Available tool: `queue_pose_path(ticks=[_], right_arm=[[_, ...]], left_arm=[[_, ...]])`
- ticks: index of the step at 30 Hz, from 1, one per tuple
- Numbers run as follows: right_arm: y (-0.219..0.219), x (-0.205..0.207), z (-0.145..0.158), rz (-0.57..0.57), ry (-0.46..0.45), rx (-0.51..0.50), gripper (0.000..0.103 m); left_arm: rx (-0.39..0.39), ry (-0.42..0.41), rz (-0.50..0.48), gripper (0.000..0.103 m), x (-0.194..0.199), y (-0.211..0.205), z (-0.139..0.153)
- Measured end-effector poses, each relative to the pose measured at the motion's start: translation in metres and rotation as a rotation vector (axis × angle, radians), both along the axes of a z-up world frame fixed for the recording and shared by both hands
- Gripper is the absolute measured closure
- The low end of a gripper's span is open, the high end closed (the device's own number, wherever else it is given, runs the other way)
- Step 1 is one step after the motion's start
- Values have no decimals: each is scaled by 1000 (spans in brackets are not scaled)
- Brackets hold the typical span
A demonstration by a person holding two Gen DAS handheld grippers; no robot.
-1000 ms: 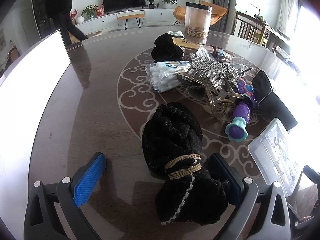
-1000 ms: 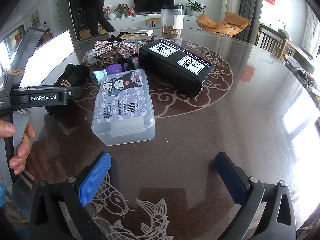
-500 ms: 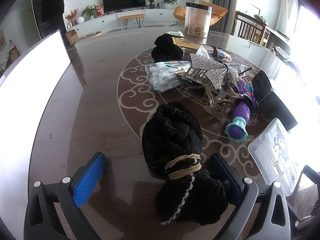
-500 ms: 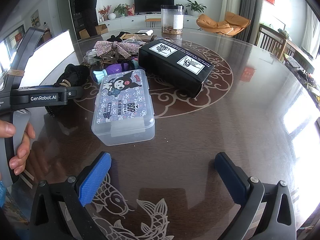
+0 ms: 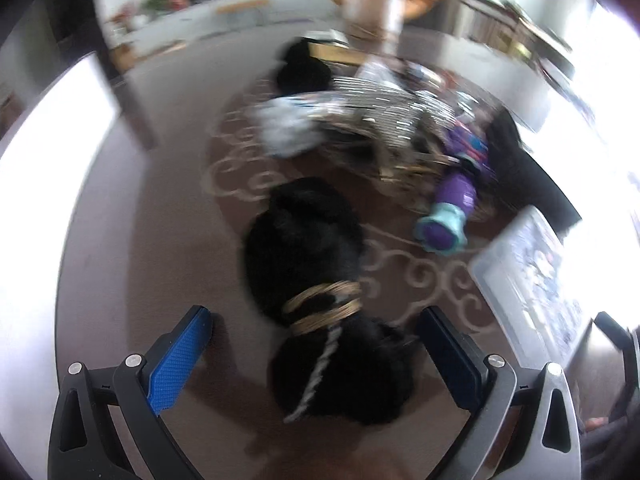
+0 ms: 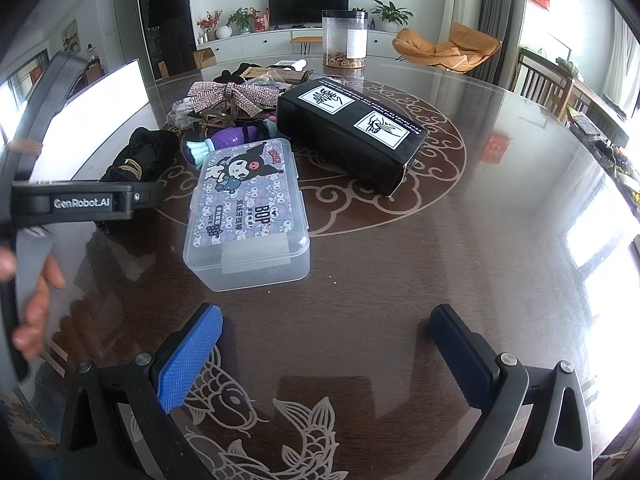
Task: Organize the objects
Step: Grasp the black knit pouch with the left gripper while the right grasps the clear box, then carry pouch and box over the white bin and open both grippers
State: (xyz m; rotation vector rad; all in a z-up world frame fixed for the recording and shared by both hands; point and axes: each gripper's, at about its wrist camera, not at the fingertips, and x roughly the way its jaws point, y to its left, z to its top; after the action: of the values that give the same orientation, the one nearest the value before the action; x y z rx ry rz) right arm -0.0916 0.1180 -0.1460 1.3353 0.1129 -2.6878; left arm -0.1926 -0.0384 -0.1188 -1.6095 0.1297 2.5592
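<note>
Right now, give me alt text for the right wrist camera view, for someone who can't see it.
The open right gripper hovers over a dark patterned table, empty, facing a clear plastic box with a cartoon lid. Behind it lie a black carton, a sparkly bow and a purple toy. The left gripper enters from the left.

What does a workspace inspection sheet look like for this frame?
Surface: dark round table with scroll and fish inlay.
Job's things: black fuzzy bundle tied with a gold band, lying between the left gripper fingers; clear lidded box; black carton.
Clutter: rhinestone bow, purple toy, clear jar.
Grippers: left open, its view blurred; right gripper open over bare table.
Cables: nothing seen.
Surroundings: TV, orange chair.
</note>
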Motion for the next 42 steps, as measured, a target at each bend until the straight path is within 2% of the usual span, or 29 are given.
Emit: queue_pose_path(ticks=[1,2,3,4,6,10,12,15,17,19,20,21,25,29,31,35,38,42], right_arm=[[0,0,0,0,0,0,0],[0,0,0,1,-1,1,0],[-1,0,1,4,-4,0,0],[-1,-2,1,13,-16,2,0],[-1,-8,3,42,-100,12,0],[5,-21,25,14,-184,-91,0],[-12,-38,39,52,-211,-80,0],[-52,-69,44,138,-247,-13,0],[-73,-88,31,152,-304,116,0],[-83,-95,20,157,-343,205,8],[-83,-95,18,164,-353,204,30],[-79,-94,19,162,-359,171,41],[-56,-83,42,101,-337,80,41],[-66,-66,97,139,-254,-13,41],[-92,-60,130,194,-195,-47,41],[-171,-48,187,348,-94,-142,41],[-232,-38,216,480,-64,-218,41],[-321,-21,223,649,-83,-267,41]], left_arm=[[-6,13,-14,24,-2,1,3],[3,32,-26,34,-2,2,6],[11,49,-36,53,-2,1,8],[13,63,-37,65,-1,-1,10],[38,73,-28,69,4,-6,11],[97,85,-18,70,30,-22,13],[109,96,-13,70,46,-31,15],[140,113,3,70,62,-44,19],[168,124,15,70,72,-54,24],[189,143,16,70,82,-64,31],[194,160,14,70,89,-66,36],[199,172,12,70,92,-66,40],[265,209,19,70,113,-76,62],[331,299,43,70,134,-109,110],[334,346,77,70,143,-133,131],[267,416,237,70,165,-209,162],[196,414,359,70,178,-259,163],[132,349,502,70,190,-315,140]])
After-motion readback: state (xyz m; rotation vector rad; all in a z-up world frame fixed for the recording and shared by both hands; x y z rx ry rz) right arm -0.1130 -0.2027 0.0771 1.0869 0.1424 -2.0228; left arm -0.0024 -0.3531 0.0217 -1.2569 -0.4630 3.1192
